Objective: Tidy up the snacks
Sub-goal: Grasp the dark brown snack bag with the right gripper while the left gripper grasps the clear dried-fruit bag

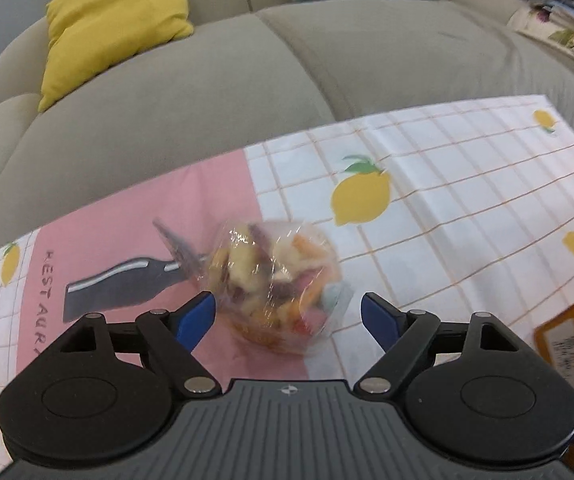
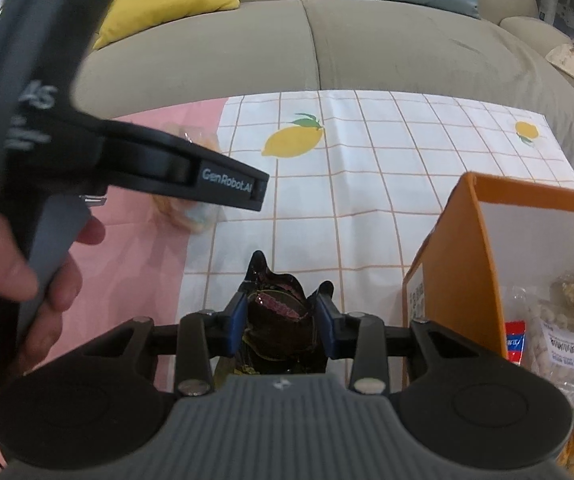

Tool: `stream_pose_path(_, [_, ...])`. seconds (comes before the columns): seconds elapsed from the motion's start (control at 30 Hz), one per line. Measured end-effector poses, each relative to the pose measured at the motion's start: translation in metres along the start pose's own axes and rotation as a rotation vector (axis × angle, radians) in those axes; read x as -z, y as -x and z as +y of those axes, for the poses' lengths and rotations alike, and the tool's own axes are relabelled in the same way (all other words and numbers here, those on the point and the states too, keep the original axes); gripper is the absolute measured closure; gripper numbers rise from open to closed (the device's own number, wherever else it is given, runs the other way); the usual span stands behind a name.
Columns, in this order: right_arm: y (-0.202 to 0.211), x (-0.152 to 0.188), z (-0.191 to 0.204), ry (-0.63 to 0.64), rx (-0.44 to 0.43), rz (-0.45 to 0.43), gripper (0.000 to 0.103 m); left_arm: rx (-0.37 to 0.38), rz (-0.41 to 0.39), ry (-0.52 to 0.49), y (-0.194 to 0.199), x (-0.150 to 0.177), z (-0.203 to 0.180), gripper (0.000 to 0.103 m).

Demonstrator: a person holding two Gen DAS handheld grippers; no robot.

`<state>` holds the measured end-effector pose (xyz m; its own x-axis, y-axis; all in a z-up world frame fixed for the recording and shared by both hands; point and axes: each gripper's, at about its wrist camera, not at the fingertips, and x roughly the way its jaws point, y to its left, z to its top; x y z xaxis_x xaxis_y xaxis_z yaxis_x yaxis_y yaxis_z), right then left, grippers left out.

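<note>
Snack bag (image 1: 275,284) is framed dead ahead between the wide-spread left claw (image 1: 287,316), untouched; a dark packet (image 2: 277,320) is pinched in the right claw (image 2: 280,320).

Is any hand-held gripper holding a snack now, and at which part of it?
The right hand-held gripper is shut on the dark snack packet, gripping its two sides. The left hand-held gripper is open around the clear snack bag, not holding it.

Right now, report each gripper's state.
Left gripper: open, clear bag of mixed snacks between the fingers, ungripped.
Right gripper: shut on dark snack packet.
</note>
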<state>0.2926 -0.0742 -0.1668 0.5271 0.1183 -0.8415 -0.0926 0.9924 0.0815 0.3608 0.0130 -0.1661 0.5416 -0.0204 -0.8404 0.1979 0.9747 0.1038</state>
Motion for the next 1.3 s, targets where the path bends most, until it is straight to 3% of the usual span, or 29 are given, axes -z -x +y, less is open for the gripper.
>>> stream_pose_path(0.03, [-0.001, 0.0, -0.001, 0.004, -0.001, 0.001, 0.068, 0.012, 0.032, 0.022, -0.005, 0.001, 0.005, 0.027])
stream_pose_path(0.07, [-0.001, 0.001, 0.0, 0.008, 0.0, 0.001, 0.068, 0.042, 0.062, 0.053, -0.01, 0.003, 0.009, 0.033])
stream_pose_path(0.13, [-0.001, 0.003, 0.0, 0.004, -0.004, 0.006, 0.068, 0.085, 0.11, 0.111, -0.017, 0.01, 0.019, 0.066])
stream_pose_path(0.23, [-0.002, 0.005, 0.0, 0.005, -0.001, 0.007, 0.069, 0.111, 0.058, 0.116, -0.009, 0.023, 0.024, 0.092])
stream_pose_path(0.33, [-0.001, 0.007, 0.001, 0.006, -0.001, 0.01, 0.069, 0.133, 0.039, 0.133, -0.001, 0.032, 0.031, 0.103])
stream_pose_path(0.4, [0.0, 0.008, 0.002, 0.007, 0.0, 0.01, 0.069, 0.13, 0.034, 0.152, 0.005, 0.036, 0.036, 0.103])
stream_pose_path(0.5, [0.003, 0.009, 0.004, 0.013, 0.002, 0.003, 0.07, 0.192, 0.018, 0.208, 0.019, 0.039, 0.043, 0.099])
stream_pose_path(0.57, [0.004, 0.008, 0.005, 0.013, 0.006, 0.0, 0.07, 0.192, 0.008, 0.237, 0.027, 0.037, 0.045, 0.075])
stream_pose_path(0.63, [0.004, 0.004, 0.004, 0.009, 0.004, -0.008, 0.07, 0.204, -0.026, 0.271, 0.034, 0.033, 0.045, 0.026])
stream_pose_path(0.7, [0.006, 0.001, 0.004, 0.011, 0.001, -0.021, 0.072, 0.198, -0.056, 0.295, 0.037, 0.028, 0.043, 0.016])
stream_pose_path(0.73, [0.009, -0.001, 0.004, 0.014, 0.003, -0.031, 0.091, 0.19, -0.06, 0.302, 0.037, 0.023, 0.042, 0.015])
stream_pose_path(0.77, [0.009, -0.003, 0.004, 0.02, 0.0, -0.032, 0.1, 0.179, -0.052, 0.309, 0.035, 0.018, 0.039, 0.014])
stream_pose_path(1.07, [0.002, -0.008, 0.0, 0.015, -0.016, -0.01, 0.1, 0.102, 0.007, 0.395, 0.001, -0.012, 0.026, 0.012])
stream_pose_path(1.17, [0.0, -0.004, -0.003, 0.015, -0.012, 0.001, 0.095, 0.071, 0.033, 0.421, -0.011, -0.015, 0.027, 0.012])
stream_pose_path(1.3, [-0.001, -0.001, -0.004, 0.016, -0.017, 0.0, 0.095, 0.07, 0.058, 0.454, -0.018, -0.01, 0.035, 0.027])
